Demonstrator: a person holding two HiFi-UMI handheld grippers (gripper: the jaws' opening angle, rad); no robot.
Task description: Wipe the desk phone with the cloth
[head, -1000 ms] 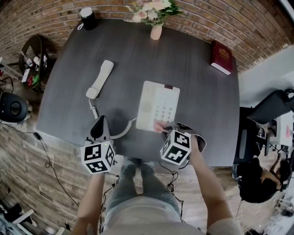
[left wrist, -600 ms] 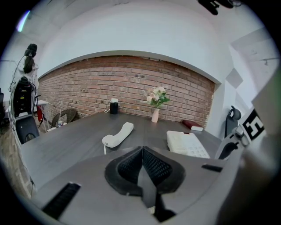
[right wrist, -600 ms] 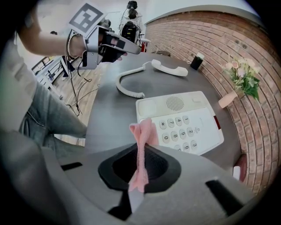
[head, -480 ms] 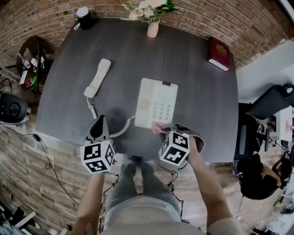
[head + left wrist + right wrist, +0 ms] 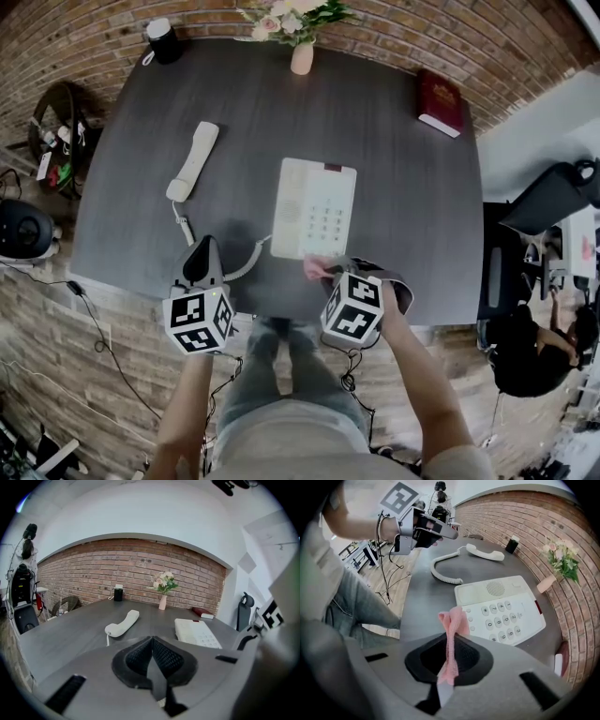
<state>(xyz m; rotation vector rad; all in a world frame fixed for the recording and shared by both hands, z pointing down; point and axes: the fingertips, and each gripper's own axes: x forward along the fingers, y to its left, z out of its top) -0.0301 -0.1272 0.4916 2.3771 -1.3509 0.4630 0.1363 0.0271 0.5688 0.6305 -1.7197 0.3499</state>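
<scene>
Right gripper (image 5: pixel 449 656) has drawn back slightly; jaws clamped on the pink cloth (image 5: pixel 453 623), now just off the desk phone's (image 5: pixel 314 208) near edge. Left gripper (image 5: pixel 152 660) closed, empty, left of the phone. Cloth is limp and light, best pinched at its bunched fold.

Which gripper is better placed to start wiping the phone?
Right. The right gripper holds the cloth close to the phone's near edge; the left gripper is shut, empty, farther left.
</scene>
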